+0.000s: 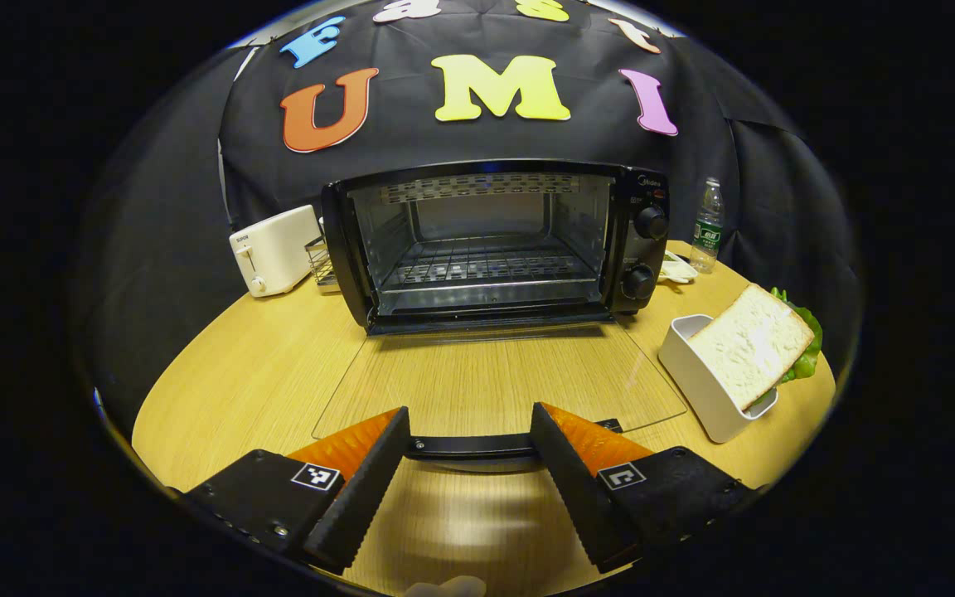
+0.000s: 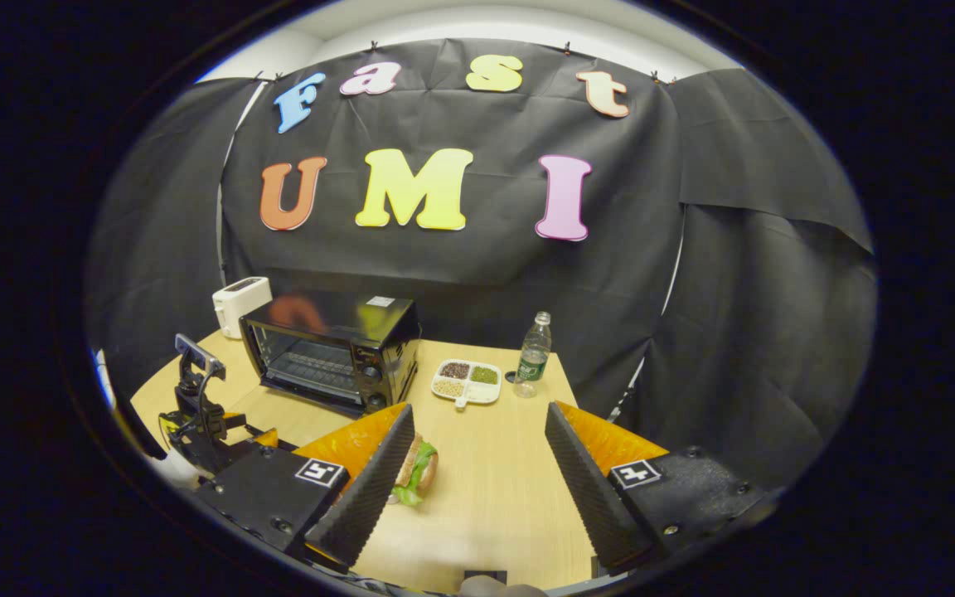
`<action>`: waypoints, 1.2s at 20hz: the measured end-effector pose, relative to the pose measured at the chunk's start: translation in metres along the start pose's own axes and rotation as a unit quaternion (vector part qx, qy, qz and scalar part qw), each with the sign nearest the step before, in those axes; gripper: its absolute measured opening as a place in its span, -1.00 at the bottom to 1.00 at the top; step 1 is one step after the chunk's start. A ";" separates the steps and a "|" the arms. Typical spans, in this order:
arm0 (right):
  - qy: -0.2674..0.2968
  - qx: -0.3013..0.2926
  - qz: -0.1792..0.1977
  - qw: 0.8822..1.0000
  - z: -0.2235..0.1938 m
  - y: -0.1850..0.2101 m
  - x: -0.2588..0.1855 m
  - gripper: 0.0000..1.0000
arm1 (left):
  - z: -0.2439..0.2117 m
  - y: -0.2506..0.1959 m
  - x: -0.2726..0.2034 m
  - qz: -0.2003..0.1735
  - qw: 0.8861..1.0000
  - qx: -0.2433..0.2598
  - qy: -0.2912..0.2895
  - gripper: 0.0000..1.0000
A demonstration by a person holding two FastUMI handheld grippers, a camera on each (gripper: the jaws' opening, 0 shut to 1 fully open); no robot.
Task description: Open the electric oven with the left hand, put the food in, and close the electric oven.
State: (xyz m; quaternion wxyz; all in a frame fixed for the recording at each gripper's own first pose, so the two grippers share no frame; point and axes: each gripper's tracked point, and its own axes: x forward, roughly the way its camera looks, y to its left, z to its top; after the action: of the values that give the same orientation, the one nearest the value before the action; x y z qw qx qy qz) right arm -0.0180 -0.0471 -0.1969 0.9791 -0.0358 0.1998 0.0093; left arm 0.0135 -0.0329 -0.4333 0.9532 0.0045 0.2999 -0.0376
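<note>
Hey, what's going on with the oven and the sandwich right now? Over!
Left gripper open, fingers either side of the door handle. Right gripper open, empty. Oven door down flat. Sandwich waiting in white holder. Nothing blocking.

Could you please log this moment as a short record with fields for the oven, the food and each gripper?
oven: door fully down, flat over the table; rack bare
sandwich: standing in a white holder, right of the door
left gripper: open, fingers either side of the door handle
right gripper: open, above the table, holding nothing
stage: oven open, food not yet in
</note>
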 end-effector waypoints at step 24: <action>0.248 0.229 0.182 0.924 -0.159 0.088 0.147 0.79 | 0.231 0.011 -0.232 0.022 0.971 0.027 -0.237 0.91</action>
State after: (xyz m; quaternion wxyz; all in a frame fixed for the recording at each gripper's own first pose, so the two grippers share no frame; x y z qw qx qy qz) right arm 0.0522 0.0291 -0.4060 0.8611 0.2249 0.4365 0.1322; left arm -0.0439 -0.0129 -0.1114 0.9973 0.0278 0.0637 -0.0251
